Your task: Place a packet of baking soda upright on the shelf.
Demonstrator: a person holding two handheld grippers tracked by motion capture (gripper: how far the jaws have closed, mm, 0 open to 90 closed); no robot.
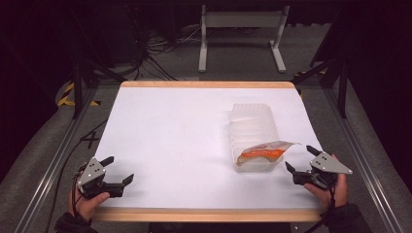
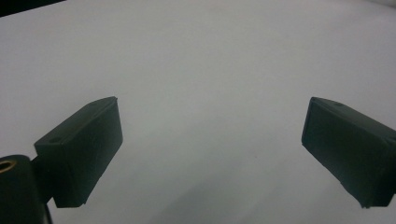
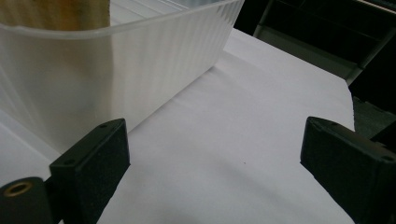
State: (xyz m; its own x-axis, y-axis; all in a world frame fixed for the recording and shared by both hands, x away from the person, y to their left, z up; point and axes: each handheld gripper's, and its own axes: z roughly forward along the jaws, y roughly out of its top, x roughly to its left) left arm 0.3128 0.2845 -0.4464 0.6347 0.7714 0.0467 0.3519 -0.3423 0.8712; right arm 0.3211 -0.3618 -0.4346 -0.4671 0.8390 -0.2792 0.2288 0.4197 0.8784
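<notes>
A clear ribbed plastic tub (image 1: pixel 253 136) lies on the white bench (image 1: pixel 170 141), and everything here is placed from it. It sits right of the bench's middle, its long side running from the near edge toward the far edge. At its near end a white packet with an orange band (image 1: pixel 262 151) rests partly inside, one corner sticking out over the rim on the right. In the right tool view the tub's ribbed wall (image 3: pixel 116 65) rises close ahead on the left, something tan showing above its rim.

Just to the right of the tub's near end, the right tool (image 1: pixel 302 159) is held in a hand (image 1: pixel 330 191) at the bench's near right corner; its jaws are spread wide with nothing between them, apart from the tub. The same spread shows in its own view (image 3: pixel 215 154), over bare white bench.

Well to the left of the tub, at the near left corner, the left tool (image 1: pixel 118 170) sits in the other hand (image 1: pixel 90 201), jaws likewise spread and empty (image 2: pixel 212 140)

Beyond the tub, past the bench's far edge, a grey metal frame (image 1: pixel 240 34) stands on the floor among dark cables (image 1: pixel 155 53)
</notes>
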